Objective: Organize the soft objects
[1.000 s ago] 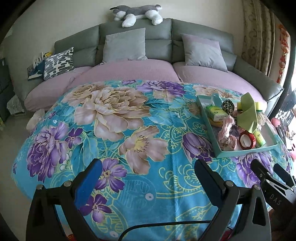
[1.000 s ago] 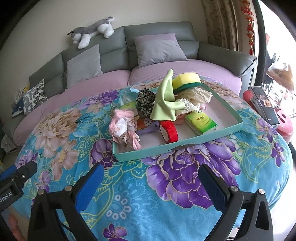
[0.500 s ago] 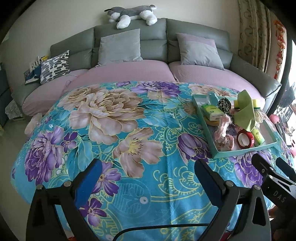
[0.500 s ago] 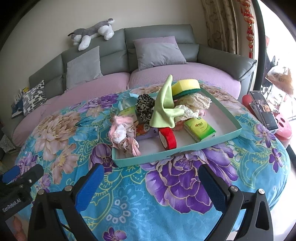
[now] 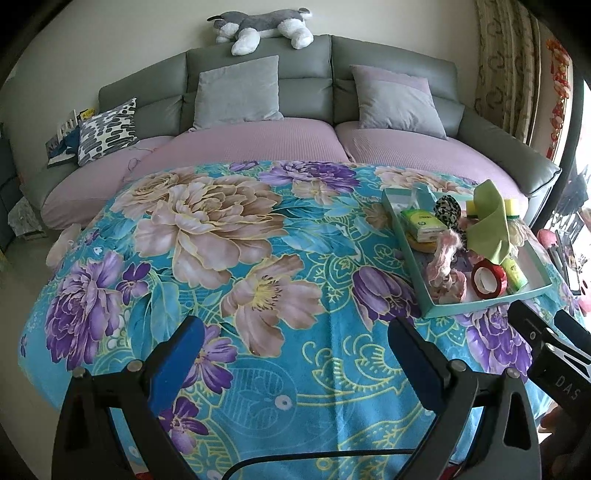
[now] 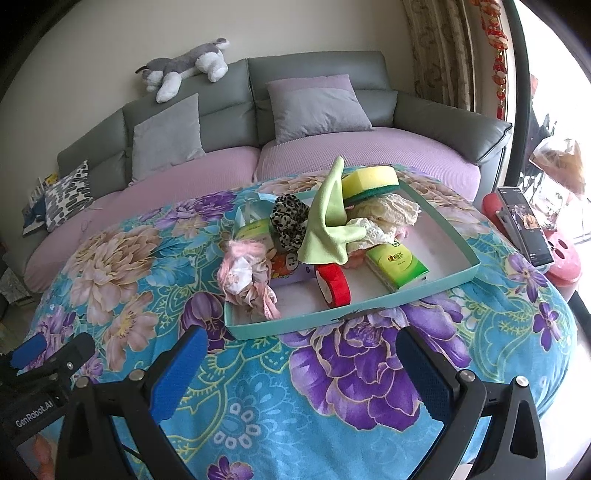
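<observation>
Grey sofa (image 6: 325, 92) with lilac seat cushions curves behind a round table under a turquoise floral cloth (image 5: 229, 258), where 1 shallow teal tray (image 6: 458, 275) sits toward the right side. Piled in the tray: 1 green cloth (image 6: 325, 225) standing in a peak, 1 yellow-and-green sponge (image 6: 371, 181), 1 leopard-print scrunchie (image 6: 288, 219), 1 pink fabric bundle (image 6: 243, 273), cream lace (image 6: 388, 214), 2 green tissue packs (image 6: 397, 266) and 1 red tape roll (image 6: 334, 286). On the sofa rest 3 cushions, 2 plain grey and 1 spotted (image 5: 107, 131), with 1 plush husky (image 5: 262, 26) lying along the backrest. Left gripper (image 5: 295, 362) hovers over bare cloth, well left of the tray, its 2 blue-padded jaws spread wide and holding nothing. Right gripper (image 6: 299, 369) hangs just short of the tray's near wall, jaws equally wide apart and empty. 1 phone (image 6: 524, 225) lies at the far right
</observation>
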`<state>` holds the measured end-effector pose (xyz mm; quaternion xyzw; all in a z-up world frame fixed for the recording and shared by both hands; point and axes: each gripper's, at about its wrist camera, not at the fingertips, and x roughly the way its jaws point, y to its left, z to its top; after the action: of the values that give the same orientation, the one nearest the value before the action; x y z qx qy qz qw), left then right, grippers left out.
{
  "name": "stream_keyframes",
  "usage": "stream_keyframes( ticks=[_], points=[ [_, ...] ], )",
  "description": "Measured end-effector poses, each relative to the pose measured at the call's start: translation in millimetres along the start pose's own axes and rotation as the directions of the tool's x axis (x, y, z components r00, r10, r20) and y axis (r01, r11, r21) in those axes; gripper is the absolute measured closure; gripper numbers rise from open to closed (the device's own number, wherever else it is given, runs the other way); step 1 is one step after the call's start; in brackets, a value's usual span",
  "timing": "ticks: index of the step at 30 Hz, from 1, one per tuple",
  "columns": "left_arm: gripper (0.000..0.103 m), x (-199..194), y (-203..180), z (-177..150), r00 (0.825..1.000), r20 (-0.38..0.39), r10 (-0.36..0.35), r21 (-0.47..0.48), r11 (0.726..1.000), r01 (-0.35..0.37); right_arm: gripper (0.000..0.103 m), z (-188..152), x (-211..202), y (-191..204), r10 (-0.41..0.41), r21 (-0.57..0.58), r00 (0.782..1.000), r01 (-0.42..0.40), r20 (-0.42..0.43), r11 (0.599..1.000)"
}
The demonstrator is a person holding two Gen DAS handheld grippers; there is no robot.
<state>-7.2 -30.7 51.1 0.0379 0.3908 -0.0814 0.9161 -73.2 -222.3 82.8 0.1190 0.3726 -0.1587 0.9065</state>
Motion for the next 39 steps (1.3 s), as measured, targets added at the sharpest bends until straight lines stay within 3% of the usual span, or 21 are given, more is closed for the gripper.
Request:
stream_keyframes(
  ticks=[39],
  points=[
    [0.003, 2.4, 0.6, -0.4, 1.000, -0.012, -0.006, -0.003, 1.000, 0.006, 0.000, -1.8, 5.0, 5.9, 0.003, -0.023, 1.000, -0.003, -0.023, 1.000]
  ],
)
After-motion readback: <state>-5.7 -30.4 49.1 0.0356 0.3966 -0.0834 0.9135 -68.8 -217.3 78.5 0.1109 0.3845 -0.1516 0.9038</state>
